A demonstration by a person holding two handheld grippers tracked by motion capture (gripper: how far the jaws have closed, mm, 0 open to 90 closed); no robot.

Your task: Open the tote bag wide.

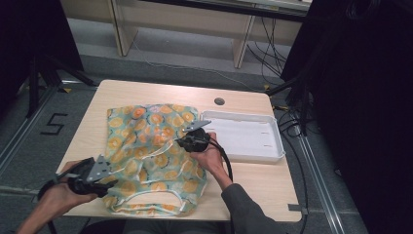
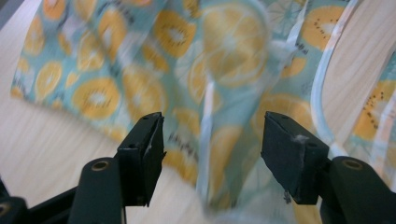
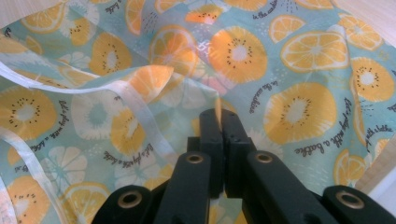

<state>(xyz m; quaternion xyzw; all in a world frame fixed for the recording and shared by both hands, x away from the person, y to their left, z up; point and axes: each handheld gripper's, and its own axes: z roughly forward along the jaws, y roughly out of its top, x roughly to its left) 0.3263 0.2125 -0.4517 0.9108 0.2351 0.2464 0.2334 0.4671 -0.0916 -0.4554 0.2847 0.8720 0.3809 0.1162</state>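
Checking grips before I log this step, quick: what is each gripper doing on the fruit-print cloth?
Left gripper: open, jaws apart over the fruit-print cloth, gripping nothing.
Right gripper: closed; whether it pinches the cloth cannot be told.

The bag (image 1: 151,151) is thin, soft cloth, matt and creased, printed with orange slices on teal, with smooth pale tape along its edges and handles. It lies on a table (image 1: 253,187) of light wood-look laminate, smooth with a faint grain. The tray (image 1: 248,136) is white plastic, smooth with a slight sheen. The left gripper (image 2: 212,144) and right gripper (image 3: 220,126) are matt black plastic with brassy metal rivets.
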